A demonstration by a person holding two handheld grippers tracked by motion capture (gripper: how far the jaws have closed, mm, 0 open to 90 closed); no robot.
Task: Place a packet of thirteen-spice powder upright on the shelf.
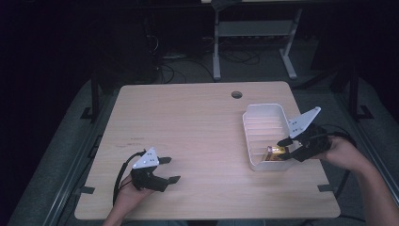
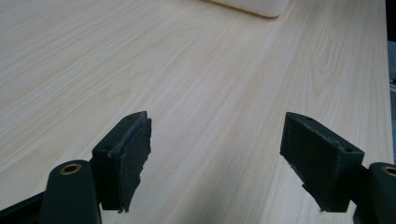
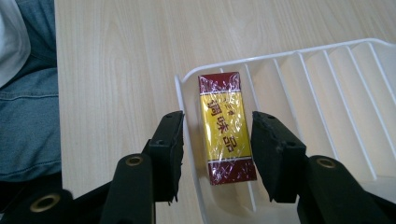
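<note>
Jaws of the right gripper (image 3: pixel 217 149) stand apart astride the yellow packet (image 3: pixel 225 127), not gripping; left gripper (image 2: pixel 215 163) jaws wide, empty.

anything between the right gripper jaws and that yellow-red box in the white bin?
Nothing visible. The box lies in the white bin between the open jaws of the right gripper, with a gap on each side; one jaw is outside the bin's wall.

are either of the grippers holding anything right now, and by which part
Nothing is held. The right gripper stands open around the yellow and red packet in the white tray; the left gripper is open.
</note>
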